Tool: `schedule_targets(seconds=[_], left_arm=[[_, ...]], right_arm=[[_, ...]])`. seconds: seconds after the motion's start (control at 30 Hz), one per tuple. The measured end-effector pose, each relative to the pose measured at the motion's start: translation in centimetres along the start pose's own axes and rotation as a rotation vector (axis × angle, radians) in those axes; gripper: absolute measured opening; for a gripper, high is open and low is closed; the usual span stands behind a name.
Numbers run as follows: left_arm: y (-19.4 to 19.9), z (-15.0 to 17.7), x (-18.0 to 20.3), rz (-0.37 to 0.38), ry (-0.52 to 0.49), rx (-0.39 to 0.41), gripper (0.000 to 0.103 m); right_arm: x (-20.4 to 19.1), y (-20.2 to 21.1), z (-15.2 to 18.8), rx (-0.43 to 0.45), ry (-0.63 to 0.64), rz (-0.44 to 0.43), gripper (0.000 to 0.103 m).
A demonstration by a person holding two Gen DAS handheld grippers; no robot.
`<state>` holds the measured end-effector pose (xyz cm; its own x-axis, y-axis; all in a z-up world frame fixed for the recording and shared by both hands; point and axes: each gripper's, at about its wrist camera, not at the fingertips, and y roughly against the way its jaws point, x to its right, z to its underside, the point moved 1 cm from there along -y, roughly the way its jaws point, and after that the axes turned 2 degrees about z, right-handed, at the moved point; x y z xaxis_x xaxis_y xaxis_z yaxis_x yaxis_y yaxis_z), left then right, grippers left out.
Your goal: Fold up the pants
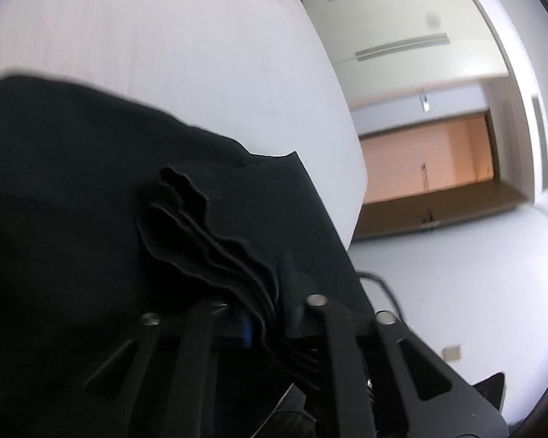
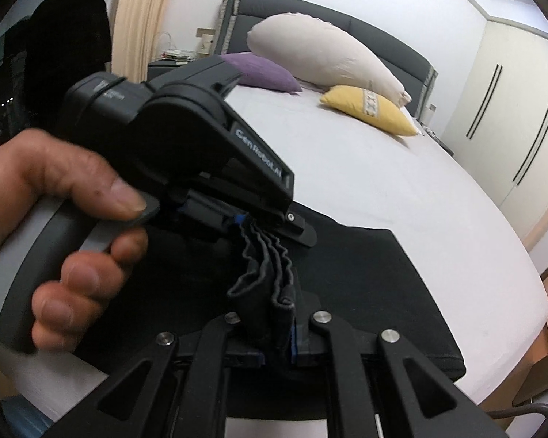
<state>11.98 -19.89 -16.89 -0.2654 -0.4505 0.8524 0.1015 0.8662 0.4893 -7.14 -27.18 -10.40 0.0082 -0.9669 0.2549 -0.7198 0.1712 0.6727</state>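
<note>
Black pants (image 2: 376, 292) lie spread on a white bed (image 2: 402, 189); they also fill the left wrist view (image 1: 73, 189). My left gripper (image 1: 266, 325) is shut on a bunched, wavy edge of the pants (image 1: 208, 226). It also shows in the right wrist view (image 2: 252, 224), held by a hand, pinching that same gathered edge. My right gripper (image 2: 277, 339) is shut on the other end of the bunched edge (image 2: 270, 281), a short way below the left one. The gathered cloth is stretched between the two grippers above the bed.
A white pillow (image 2: 321, 54), a purple pillow (image 2: 263, 71) and a yellow pillow (image 2: 372, 113) lie at the dark headboard (image 2: 383, 33). White wardrobe doors (image 2: 511, 109) stand at the right. The bed's edge (image 1: 350, 200) borders floor in the left wrist view.
</note>
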Motion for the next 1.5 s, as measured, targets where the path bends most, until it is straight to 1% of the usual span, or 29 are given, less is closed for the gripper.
schedule_targets(seconds=[0.1,0.2,0.3,0.37,0.4,0.5,0.57,0.63,0.67,0.7,0.77,0.87,0.93,0.97,1.03,1.07,1.1,1.13,1.2,1.23,1.27,1.3,1.33,1.37,1.4,1.43,1.47,1.5], left_arm=[[0.5,-0.4,1.0,-0.063,-0.092,-0.035,0.006],[1.6,-0.8,1.3,-0.132,-0.166,-0.079,0.006],[2.6,-0.8,0.9,-0.193,-0.202,-0.111,0.006],[3.2,-0.8,0.3,-0.232,-0.221,-0.122,0.006],[3.2,0.0,0.1,-0.242,-0.226,-0.127,0.006],[4.0,0.5,-1.0,-0.259,-0.215,-0.134,0.006],[4.7,1.5,-2.3,-0.259,-0.206,-0.134,0.006],[4.0,1.7,-2.5,-0.262,-0.2,-0.132,0.006],[4.2,1.9,-2.7,-0.265,-0.2,-0.131,0.006],[3.1,1.6,-1.9,-0.27,-0.2,-0.13,0.006],[2.8,1.9,-1.7,-0.28,-0.206,-0.125,0.006],[4.7,2.9,-2.5,-0.286,-0.209,-0.125,0.006],[5.0,3.3,-2.9,-0.288,-0.201,-0.125,0.006],[5.3,3.5,-3.2,-0.289,-0.197,-0.125,0.006],[5.2,3.7,-3.7,-0.284,-0.181,-0.122,0.007],[5.3,3.8,-4.1,-0.276,-0.171,-0.118,0.007],[4.6,3.5,-4.0,-0.265,-0.159,-0.113,0.007],[4.9,3.4,-4.3,-0.259,-0.154,-0.111,0.007],[5.4,3.3,-4.4,-0.267,-0.154,-0.11,0.008],[5.8,3.3,-4.3,-0.285,-0.164,-0.105,0.01],[6.0,3.3,-4.0,-0.308,-0.176,-0.098,0.012],[7.0,3.4,-3.9,-0.323,-0.181,-0.09,0.012],[7.6,3.3,-3.8,-0.337,-0.182,-0.08,0.013],[8.2,3.3,-3.6,-0.373,-0.187,-0.068,0.013],[8.8,3.4,-3.5,-0.434,-0.198,-0.06,0.013],[9.4,3.4,-3.5,-0.49,-0.202,-0.052,0.012],[9.9,3.5,-3.4,-0.528,-0.201,-0.039,0.012],[10.3,3.6,-3.1,-0.544,-0.202,-0.02,0.012]], right_arm=[[-1.3,0.1,-0.3,0.011,0.031,-0.021,0.01],[-3.2,0.2,-1.1,0.017,0.066,-0.052,0.01],[-5.0,-0.5,-1.4,0.011,0.112,-0.077,0.01],[-5.9,-1.1,-1.3,-0.01,0.133,-0.096,0.01],[-6.4,-1.5,-1.3,-0.017,0.14,-0.107,0.01],[-7.8,-1.8,-1.2,-0.029,0.161,-0.132,0.01],[-8.6,-1.7,-1.0,-0.032,0.18,-0.145,0.01],[-9.2,-1.5,-0.8,-0.036,0.194,-0.154,0.01],[-9.2,-1.4,-0.8,-0.038,0.197,-0.159,0.01],[-9.3,-1.4,-0.8,-0.04,0.203,-0.165,0.01],[-9.0,-1.6,-1.1,-0.041,0.209,-0.17,0.01],[-9.4,-1.4,-0.8,-0.048,0.225,-0.18,0.01],[-9.7,-1.3,-0.4,-0.054,0.237,-0.184,0.01],[-9.0,-1.9,-0.8,-0.059,0.241,-0.187,0.01],[-9.1,-2.5,-0.7,-0.073,0.251,-0.189,0.01],[-7.8,-3.7,-1.8,-0.081,0.254,-0.191,0.01],[-7.8,-4.2,-1.7,-0.096,0.253,-0.195,0.01],[-6.8,-5.5,-2.4,-0.11,0.242,-0.207,0.014],[-6.2,-5.9,-2.4,-0.132,0.19,-0.232,0.015],[-5.8,-6.0,-2.5,-0.142,0.167,-0.248,0.02],[-5.2,-6.0,-2.8,-0.16,0.135,-0.276,0.031],[-4.5,-6.1,-3.2,-0.171,0.109,-0.301,0.036],[-4.0,-6.1,-3.3,-0.175,0.094,-0.319,0.048],[-3.0,-5.7,-3.6,-0.182,0.064,-0.372,0.054],[-2.5,-5.4,-3.7,-0.187,0.047,-0.404,0.055],[-1.3,-4.8,-3.9,-0.192,0.019,-0.465,0.055],[-0.2,-4.4,-4.1,-0.19,-0.002,-0.511,0.055],[1.9,-3.9,-4.5,-0.175,-0.048,-0.569,0.055]])
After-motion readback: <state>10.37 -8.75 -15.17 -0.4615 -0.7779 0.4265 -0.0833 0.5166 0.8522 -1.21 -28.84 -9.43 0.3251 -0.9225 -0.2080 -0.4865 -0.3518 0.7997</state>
